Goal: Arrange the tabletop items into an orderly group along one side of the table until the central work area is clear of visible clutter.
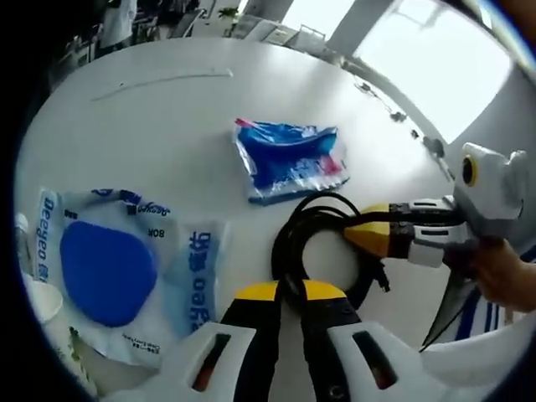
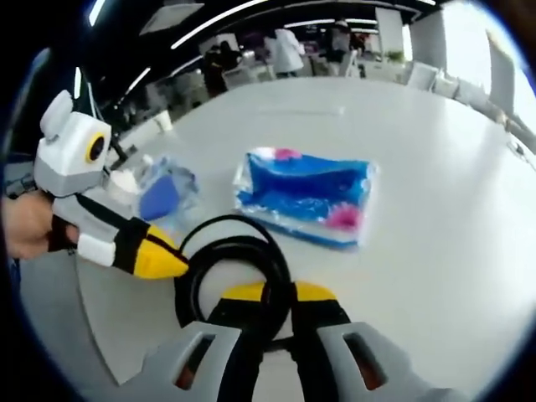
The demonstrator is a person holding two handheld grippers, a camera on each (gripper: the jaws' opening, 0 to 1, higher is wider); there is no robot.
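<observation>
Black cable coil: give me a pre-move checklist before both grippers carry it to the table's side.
1. Left gripper shut on the black cable coil: ok.
2. Right gripper shut on the coil: ok.
3. Coil apart from the blue-and-pink packet: ok.
4. Coil apart from the clear bag with the blue pad: ok.
5. Coil lifted off the white table: cannot tell.

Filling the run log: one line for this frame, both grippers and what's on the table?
left gripper: shut on black cable coil | right gripper: shut on same coil | blue pack, clear blue-pad bag: lying apart on white table
</observation>
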